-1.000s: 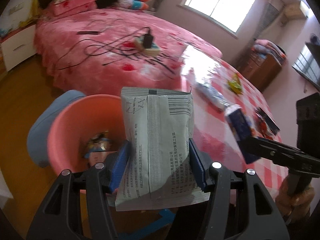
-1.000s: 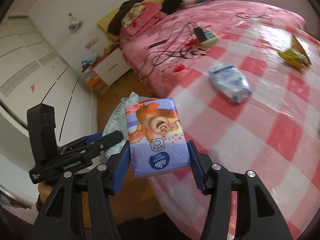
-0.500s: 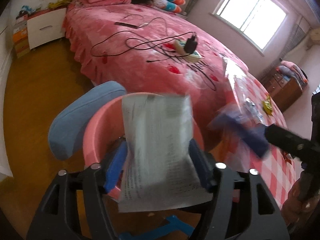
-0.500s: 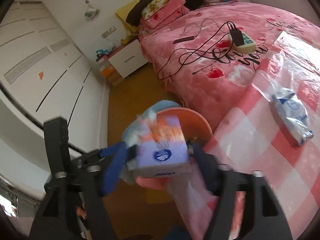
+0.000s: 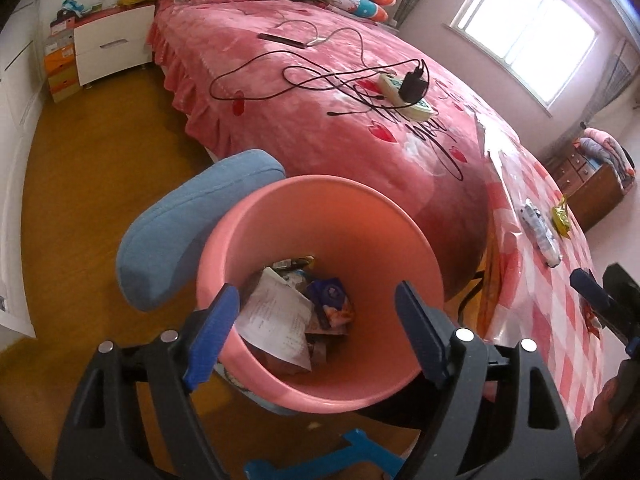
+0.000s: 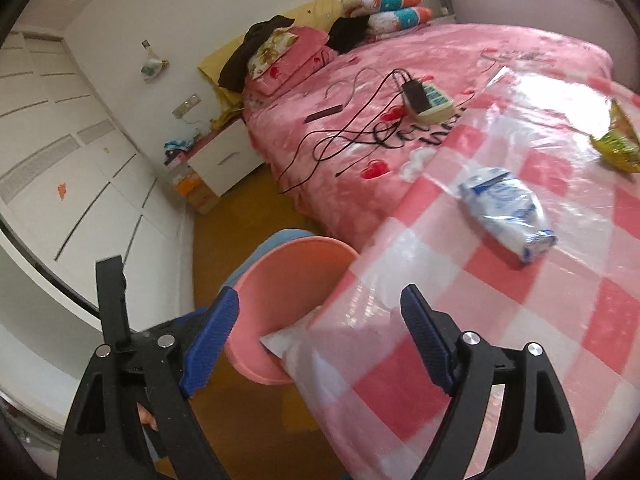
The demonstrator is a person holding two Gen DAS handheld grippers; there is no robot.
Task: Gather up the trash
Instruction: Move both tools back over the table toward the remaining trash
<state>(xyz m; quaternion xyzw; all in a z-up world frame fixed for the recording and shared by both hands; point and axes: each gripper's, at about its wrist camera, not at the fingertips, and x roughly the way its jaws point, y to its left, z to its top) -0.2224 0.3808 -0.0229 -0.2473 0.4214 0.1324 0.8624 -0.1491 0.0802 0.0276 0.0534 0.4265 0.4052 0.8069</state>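
Observation:
A pink bin [image 5: 320, 184] stands on the floor beside the table. Inside it lie a grey-white printed packet [image 5: 276, 320], a purple-blue tissue pack [image 5: 330, 300] and other wrappers. My left gripper [image 5: 316, 292] hangs over the bin's mouth, its jaws opening with nothing between them. My right gripper [image 6: 320, 296] hovers above the bin [image 6: 288, 280] and the table corner, jaws also opening and empty. On the pink checked table [image 6: 520, 340] lie a blue-white packet [image 6: 504, 204] and a yellow-green wrapper [image 6: 616, 140].
A blue padded chair back [image 5: 188, 232] presses against the bin's left side. The pink bed [image 5: 320, 100] behind carries a power strip [image 5: 404, 92] and tangled black cables. A white nightstand [image 5: 112, 48] stands far left. Wooden floor surrounds the bin.
Both grippers opened and let go: the grey-white packet and the purple-blue tissue pack left the jaws and now lie in the bin. The left gripper moved over the bin and tilted down.

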